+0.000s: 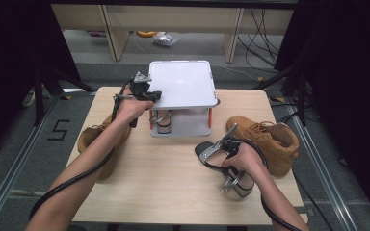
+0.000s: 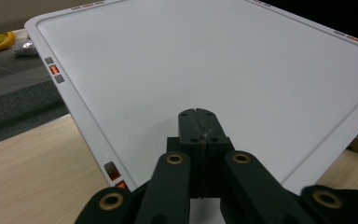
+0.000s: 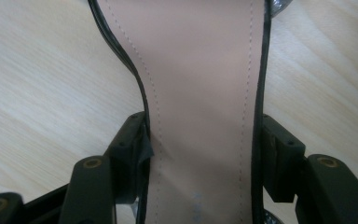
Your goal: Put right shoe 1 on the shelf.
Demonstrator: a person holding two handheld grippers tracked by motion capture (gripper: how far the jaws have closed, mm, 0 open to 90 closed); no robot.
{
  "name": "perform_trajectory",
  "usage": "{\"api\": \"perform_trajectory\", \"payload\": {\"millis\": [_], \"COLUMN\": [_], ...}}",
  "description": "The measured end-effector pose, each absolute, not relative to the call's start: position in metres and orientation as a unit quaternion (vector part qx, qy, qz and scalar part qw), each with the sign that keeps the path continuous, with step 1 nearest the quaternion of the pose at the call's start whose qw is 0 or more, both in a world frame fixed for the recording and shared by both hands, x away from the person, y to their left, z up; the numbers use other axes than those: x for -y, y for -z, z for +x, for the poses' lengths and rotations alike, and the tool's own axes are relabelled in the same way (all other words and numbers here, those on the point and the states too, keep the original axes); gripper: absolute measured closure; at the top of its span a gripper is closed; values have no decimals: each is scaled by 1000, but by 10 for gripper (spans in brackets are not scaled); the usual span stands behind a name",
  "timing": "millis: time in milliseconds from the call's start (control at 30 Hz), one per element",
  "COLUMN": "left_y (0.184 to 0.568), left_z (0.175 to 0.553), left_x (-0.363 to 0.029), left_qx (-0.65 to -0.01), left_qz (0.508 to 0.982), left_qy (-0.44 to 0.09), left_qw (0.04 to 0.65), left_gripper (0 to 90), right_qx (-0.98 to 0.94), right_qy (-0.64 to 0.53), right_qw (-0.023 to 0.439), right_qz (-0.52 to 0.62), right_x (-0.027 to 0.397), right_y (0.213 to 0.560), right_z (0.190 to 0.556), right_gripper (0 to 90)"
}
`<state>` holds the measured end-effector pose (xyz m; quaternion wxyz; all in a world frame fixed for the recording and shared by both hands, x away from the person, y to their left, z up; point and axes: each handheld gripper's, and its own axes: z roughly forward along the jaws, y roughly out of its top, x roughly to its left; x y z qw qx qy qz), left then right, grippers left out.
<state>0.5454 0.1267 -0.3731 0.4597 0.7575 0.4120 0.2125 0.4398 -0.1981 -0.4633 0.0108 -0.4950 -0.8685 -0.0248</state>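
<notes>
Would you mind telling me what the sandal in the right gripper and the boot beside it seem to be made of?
Sandal: smooth matte beige insole, likely leather or faux leather, with stitched edges and black trim. Boot: tan, matte, probably suede or nubuck; too small to confirm.

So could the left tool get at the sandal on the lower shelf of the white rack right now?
Probably yes: the left tool rests shut on the rack's top tray, and the sandal sits just below at the open front, with nothing blocking it.
</notes>
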Motion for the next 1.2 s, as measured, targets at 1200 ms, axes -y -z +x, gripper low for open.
{"api": "perform_trajectory", "payload": {"millis": [1200], "left_y": [373], "left_z": [546], "left_x": [-121], "left_qx": [-409], "left_qz": [757], "left_qy": [-209], "left_qw": [465], "left_gripper": [896], "right_qx": [876], "right_qy": [14], "right_qw": [-7], "right_qz": [-482], "right_x": [195], "right_y": [466], "right_z": [442], "right_gripper": [438]}}
